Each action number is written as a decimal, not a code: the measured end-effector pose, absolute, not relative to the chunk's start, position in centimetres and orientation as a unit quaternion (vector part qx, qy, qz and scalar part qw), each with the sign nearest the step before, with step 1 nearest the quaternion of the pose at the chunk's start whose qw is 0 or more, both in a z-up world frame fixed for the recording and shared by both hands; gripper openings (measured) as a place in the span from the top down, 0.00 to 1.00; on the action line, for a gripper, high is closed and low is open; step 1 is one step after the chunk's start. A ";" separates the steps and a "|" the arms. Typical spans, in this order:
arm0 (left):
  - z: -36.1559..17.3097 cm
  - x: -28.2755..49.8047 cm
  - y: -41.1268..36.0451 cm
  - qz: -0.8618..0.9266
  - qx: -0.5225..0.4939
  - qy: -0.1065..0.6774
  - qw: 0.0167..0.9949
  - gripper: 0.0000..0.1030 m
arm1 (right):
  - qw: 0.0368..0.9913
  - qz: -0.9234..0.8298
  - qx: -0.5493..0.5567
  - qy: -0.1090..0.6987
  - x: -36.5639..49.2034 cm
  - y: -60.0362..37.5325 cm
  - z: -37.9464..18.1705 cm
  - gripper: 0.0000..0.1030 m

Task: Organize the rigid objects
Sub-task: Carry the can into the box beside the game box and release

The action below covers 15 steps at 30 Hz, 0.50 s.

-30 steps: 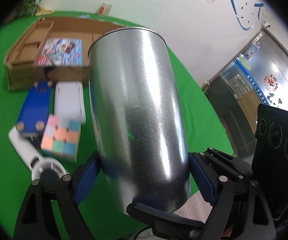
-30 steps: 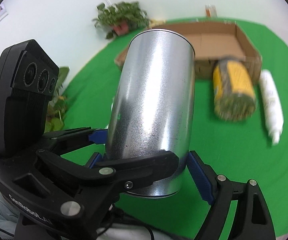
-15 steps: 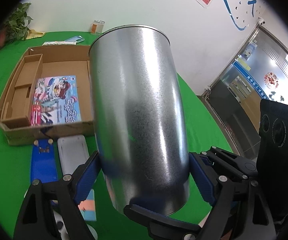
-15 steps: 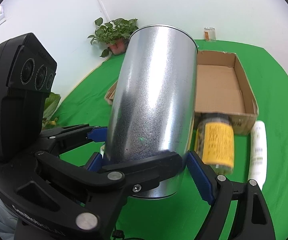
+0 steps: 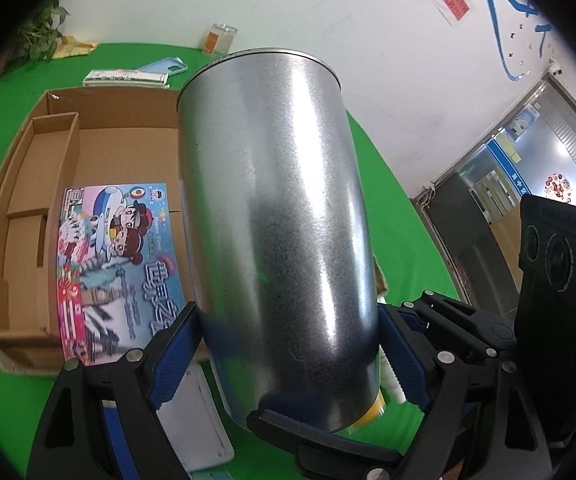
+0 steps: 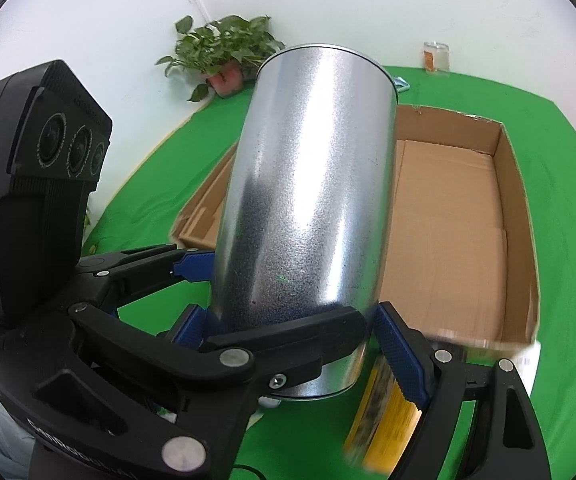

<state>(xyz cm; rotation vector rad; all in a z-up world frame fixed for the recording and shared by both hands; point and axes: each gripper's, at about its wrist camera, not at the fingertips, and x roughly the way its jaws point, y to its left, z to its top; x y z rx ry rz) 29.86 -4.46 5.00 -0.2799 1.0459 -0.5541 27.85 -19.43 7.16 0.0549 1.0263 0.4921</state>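
Observation:
A tall silver metal cylinder is held off the green table by both grippers at its lower end. My left gripper has its blue pads pressed on either side of it. My right gripper clamps the same cylinder from the other side, and its black fingers show in the left wrist view. The cylinder hangs over the near edge of an open cardboard box. A colourful cartoon picture box lies flat inside the cardboard box.
A white case and a blue item lie in front of the box. A yellow-labelled jar lies below my right gripper. The box's right half is bare cardboard. A glass jar, a phone case and a potted plant stand beyond.
Both grippers have carried the cylinder towards the cardboard box, which now fills more of each view. The pastel cube and white bottle have slid out of the left wrist view.

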 end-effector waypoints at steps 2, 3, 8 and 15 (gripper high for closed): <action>4.3 31.2 -4.6 -0.257 -0.130 0.503 0.815 0.16 | 0.834 0.235 0.030 0.498 30.0 -19.4 6.6 0.19; 3.8 31.9 -4.6 -0.256 -0.130 0.509 0.811 0.16 | 0.829 0.236 0.032 0.506 31.0 -19.4 6.1 0.19; 0.9 34.1 -5.0 -0.247 -0.137 0.546 0.789 0.16 | 0.806 0.236 0.047 0.540 34.7 -19.5 3.3 0.19; -2.9 34.6 -6.1 -0.242 -0.144 0.589 0.757 0.16 | 0.777 0.227 0.071 0.583 37.2 -19.6 -0.7 0.19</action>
